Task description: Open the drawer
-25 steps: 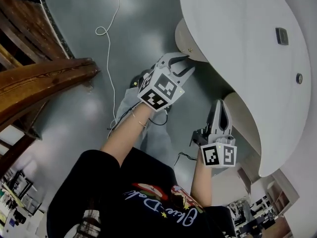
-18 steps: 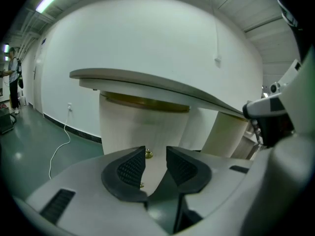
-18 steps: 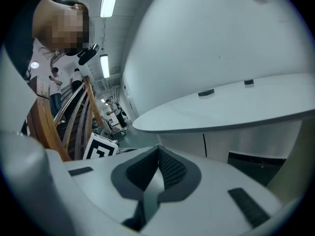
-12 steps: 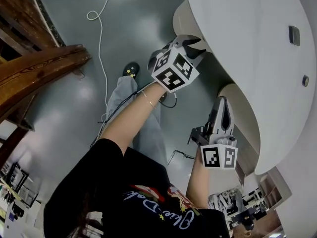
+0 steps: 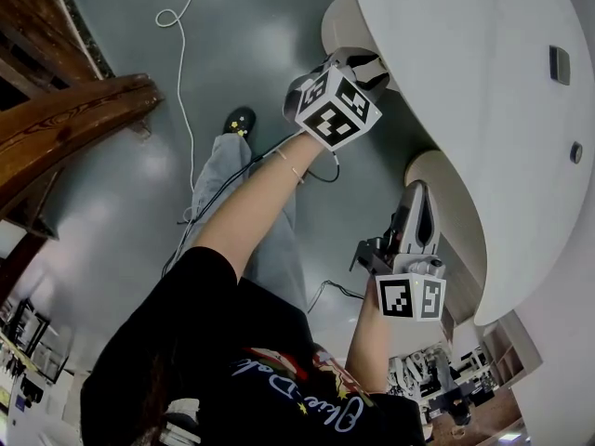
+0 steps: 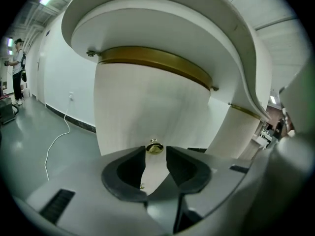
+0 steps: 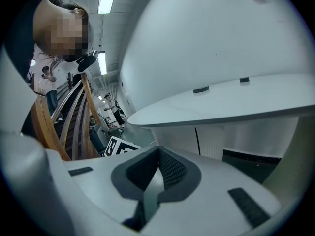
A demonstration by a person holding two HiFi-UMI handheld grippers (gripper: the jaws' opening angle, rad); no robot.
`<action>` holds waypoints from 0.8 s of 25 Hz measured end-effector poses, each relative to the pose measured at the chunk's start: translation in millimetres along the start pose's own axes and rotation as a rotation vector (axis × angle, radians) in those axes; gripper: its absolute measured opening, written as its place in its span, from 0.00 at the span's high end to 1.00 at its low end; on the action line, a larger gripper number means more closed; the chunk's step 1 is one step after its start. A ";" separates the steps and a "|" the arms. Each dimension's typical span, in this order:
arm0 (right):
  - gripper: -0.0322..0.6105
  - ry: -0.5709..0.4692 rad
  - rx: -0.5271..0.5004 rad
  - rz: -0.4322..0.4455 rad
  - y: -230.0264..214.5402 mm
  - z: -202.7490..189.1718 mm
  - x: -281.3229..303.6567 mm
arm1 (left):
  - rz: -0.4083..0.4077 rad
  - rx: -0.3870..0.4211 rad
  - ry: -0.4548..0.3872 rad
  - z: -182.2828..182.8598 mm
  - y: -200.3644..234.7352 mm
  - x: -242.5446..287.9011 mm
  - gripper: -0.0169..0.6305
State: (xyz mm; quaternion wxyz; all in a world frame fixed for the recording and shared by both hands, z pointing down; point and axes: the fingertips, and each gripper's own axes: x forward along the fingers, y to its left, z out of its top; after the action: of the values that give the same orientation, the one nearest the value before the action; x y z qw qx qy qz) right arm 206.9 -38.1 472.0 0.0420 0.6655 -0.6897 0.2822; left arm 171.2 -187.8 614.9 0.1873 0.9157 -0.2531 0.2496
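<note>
**Left tool open at the drawer knob; right tool closed and empty**

Two grippers are showing. The left gripper (image 5: 361, 63) is reaching under the edge of the white desk (image 5: 465, 82). Its two jaws are standing apart and gripping nothing. In the left gripper view, one brass knob (image 6: 154, 147) is sitting just beyond the jaw tips, in line with the gap. It is mounted on the curved white drawer front (image 6: 147, 102); contact cannot be confirmed. One brass band (image 6: 157, 63) is running along the top of that front. The right gripper (image 5: 416, 193) is hanging beside the second of two pedestals (image 5: 451, 203), its jaws pressed together with nothing between them. One white cable (image 5: 181, 35) is lying on the grey floor (image 5: 139, 203).
</note>
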 end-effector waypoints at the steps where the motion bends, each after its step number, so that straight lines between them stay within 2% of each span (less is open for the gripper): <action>1: 0.95 0.000 0.000 -0.002 -0.4 -0.6 0.1 | 0.001 -0.001 0.002 -1.0 1.0 2.7 0.80; 6: 0.95 0.001 0.007 -0.012 -3.9 -2.5 -2.1 | 0.017 -0.024 0.001 1.4 3.3 13.2 0.80; 20: 0.95 -0.001 -0.010 -0.029 -4.7 -0.2 -2.4 | 0.050 0.010 0.001 0.8 5.5 13.3 0.82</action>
State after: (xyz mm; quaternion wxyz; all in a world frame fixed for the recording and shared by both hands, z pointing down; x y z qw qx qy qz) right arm 211.4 -35.6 472.7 0.0491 0.6753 -0.6813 0.2780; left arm 178.4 -197.6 622.8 0.1767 0.9100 -0.2746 0.2556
